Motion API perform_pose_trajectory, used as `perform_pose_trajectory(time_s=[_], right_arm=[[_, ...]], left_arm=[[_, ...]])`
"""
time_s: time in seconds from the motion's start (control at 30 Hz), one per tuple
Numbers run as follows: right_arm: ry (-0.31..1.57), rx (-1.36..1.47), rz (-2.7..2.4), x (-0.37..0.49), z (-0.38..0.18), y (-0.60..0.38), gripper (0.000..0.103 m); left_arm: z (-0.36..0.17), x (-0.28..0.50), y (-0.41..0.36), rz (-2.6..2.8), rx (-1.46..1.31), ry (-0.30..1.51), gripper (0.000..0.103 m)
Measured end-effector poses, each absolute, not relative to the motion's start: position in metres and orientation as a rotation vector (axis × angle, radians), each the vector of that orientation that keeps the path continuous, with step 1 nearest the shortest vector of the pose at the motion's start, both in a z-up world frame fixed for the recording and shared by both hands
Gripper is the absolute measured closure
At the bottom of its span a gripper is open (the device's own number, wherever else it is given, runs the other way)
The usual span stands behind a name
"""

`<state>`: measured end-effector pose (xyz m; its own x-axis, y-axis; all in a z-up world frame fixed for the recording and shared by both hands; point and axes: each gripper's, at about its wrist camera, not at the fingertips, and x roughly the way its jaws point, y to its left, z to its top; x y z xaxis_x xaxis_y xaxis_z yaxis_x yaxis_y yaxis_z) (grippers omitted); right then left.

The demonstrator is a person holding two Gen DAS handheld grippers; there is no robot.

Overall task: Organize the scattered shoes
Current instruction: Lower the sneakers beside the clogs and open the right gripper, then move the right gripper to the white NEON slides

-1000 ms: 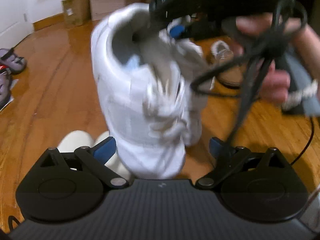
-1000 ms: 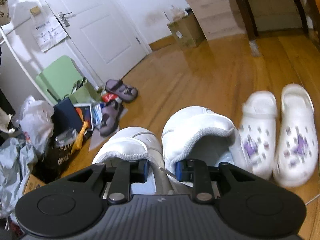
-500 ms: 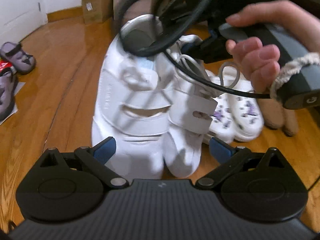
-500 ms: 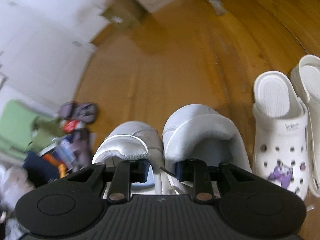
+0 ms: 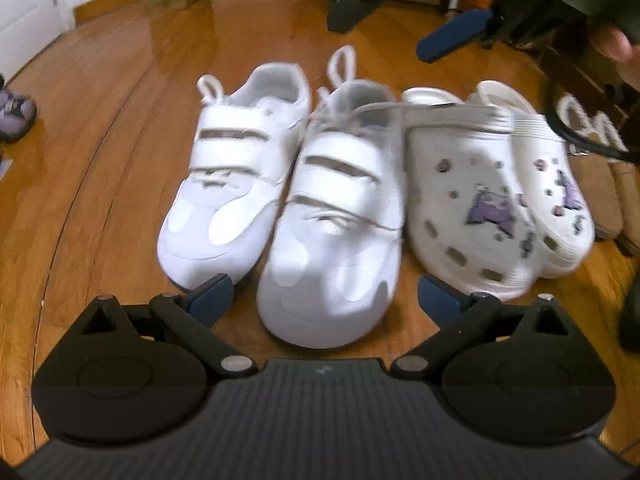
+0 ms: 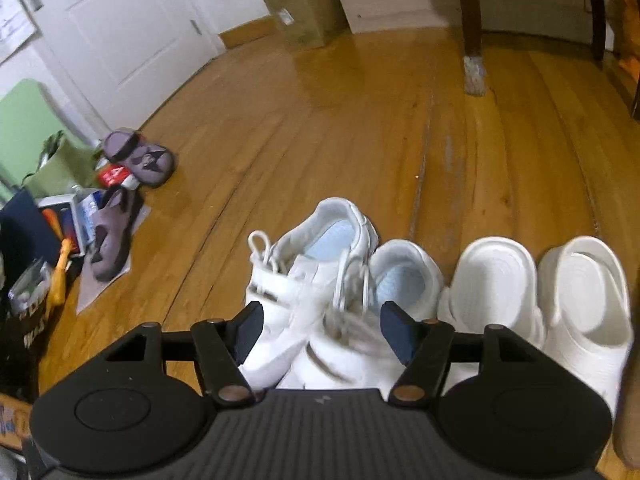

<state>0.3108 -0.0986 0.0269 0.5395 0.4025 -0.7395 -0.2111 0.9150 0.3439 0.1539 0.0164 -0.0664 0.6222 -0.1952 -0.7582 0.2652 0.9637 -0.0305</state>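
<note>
**White sneakers lined up beside white clogs on the wood floor**

In the left wrist view, two white sneakers (image 5: 280,196) with double hook-and-loop straps and heel loops sit side by side at the centre of the frame, toes toward the camera, sides touching. Just to their right stand two white clogs (image 5: 496,196) with holes and purple charms on top, the nearer clog pressed against the right sneaker. All four rest flat on the wooden floor (image 5: 100,160).

The left gripper (image 5: 324,294) has its blue pads spread wide at the lower centre, with the right sneaker's toe between them but untouched. The right gripper (image 6: 322,330) has just been opening; its pads now stand well apart over the sneakers' strapped uppers, clear of them. Its blue fingers also show at the upper right of the left wrist view, above the clogs, with a hand (image 5: 616,46) and a black cable (image 5: 576,136) beside them.

In the right wrist view, two purple sandals (image 6: 124,196) lie well apart at the left, among bags and clutter. A cardboard box (image 6: 308,12) stands at the upper centre by the wall, and a dark chair leg (image 6: 470,24) rises at the upper right.
</note>
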Motion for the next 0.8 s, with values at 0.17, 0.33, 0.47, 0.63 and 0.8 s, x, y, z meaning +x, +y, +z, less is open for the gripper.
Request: perform_pose_trajectory(time_s=[0.17, 0.33, 0.47, 0.63, 0.8], right_arm=[[0.941, 0.366, 0.372, 0.26, 0.037, -0.119, 0.024], [1.042, 0.496, 0.357, 0.223, 0.037, -0.14, 0.022], [0.975, 0.428, 0.372, 0.203, 0.038, -0.15, 0.022], [0.935, 0.297, 0.368, 0.195, 0.032, -0.151, 0.022], [0.949, 0.417, 0.459, 0.176, 0.027, -0.161, 0.022]], left_arm=[[-0.054, 0.145, 0.014, -0.268, 0.096, 0.83, 0.002], [-0.059, 0.15, 0.016, -0.231, 0.036, 0.841, 0.002], [-0.067, 0.158, 0.017, -0.227, -0.006, 0.846, 0.002], [-0.074, 0.167, 0.013, -0.207, -0.021, 0.873, 0.002], [-0.064, 0.152, 0.025, -0.124, -0.029, 0.997, 0.002]])
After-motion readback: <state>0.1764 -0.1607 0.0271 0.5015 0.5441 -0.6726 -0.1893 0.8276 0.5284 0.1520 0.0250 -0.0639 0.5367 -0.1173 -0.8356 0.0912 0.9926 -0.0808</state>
